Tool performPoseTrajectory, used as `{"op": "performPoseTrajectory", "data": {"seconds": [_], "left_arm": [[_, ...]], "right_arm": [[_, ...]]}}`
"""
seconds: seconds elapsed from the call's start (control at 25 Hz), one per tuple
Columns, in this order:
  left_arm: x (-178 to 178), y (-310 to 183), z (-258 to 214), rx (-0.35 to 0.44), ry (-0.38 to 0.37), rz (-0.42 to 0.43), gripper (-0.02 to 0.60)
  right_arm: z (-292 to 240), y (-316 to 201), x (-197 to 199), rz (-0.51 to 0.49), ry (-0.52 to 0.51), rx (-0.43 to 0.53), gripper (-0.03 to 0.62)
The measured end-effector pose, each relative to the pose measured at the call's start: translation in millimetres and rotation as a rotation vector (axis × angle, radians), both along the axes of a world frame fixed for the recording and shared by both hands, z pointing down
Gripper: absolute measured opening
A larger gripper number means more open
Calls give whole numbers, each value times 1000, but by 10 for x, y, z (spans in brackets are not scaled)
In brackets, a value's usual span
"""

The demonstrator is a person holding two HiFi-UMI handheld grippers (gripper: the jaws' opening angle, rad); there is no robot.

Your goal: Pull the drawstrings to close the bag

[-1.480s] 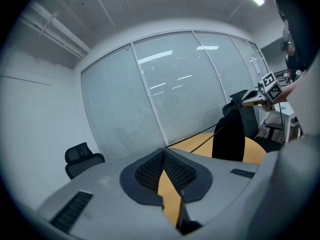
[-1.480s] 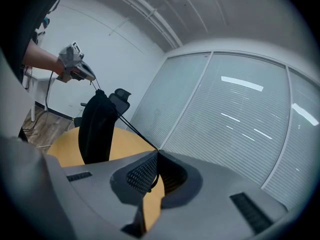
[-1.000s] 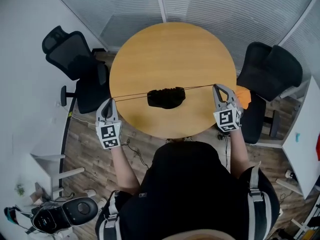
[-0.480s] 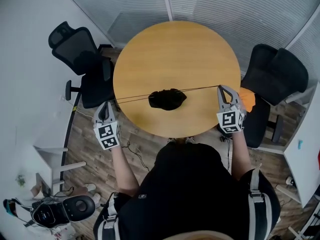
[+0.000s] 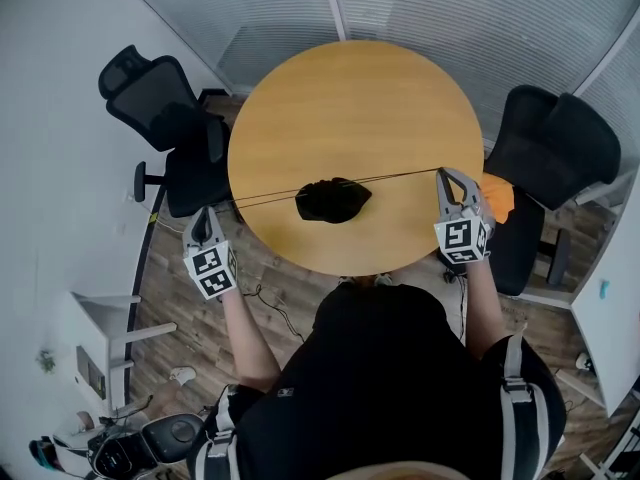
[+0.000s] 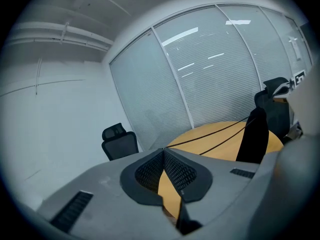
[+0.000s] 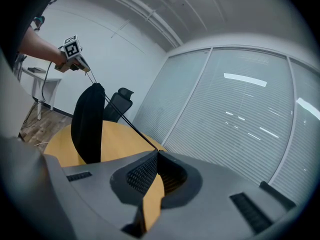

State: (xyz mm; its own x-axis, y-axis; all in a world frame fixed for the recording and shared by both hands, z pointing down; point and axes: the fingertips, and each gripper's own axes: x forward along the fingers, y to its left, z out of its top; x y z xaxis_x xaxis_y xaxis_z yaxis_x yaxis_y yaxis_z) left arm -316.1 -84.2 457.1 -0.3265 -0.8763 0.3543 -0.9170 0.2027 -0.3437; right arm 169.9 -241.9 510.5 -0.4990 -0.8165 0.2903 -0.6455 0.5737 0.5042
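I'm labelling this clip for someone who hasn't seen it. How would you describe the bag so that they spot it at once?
Find the round wooden table in the middle of the head view. Near its edge closest to the person sits a small, bunched-up black bag. It is the only thing on the tabletop, and thin dark drawstrings run taut from it to the left gripper and the right gripper.
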Motion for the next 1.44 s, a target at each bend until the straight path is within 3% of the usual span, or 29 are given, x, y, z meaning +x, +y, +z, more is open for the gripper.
{"op": "performPoseTrajectory", "data": {"seconds": [0.8,1.44], "left_arm": [[-37,10,46,-1,0,9,17],[-242,154,377,-34,63,-8,17]], "right_arm": [[109,-83,7,38,1,-15,57],[400,-30,-237,24,59,-66,57]]}}
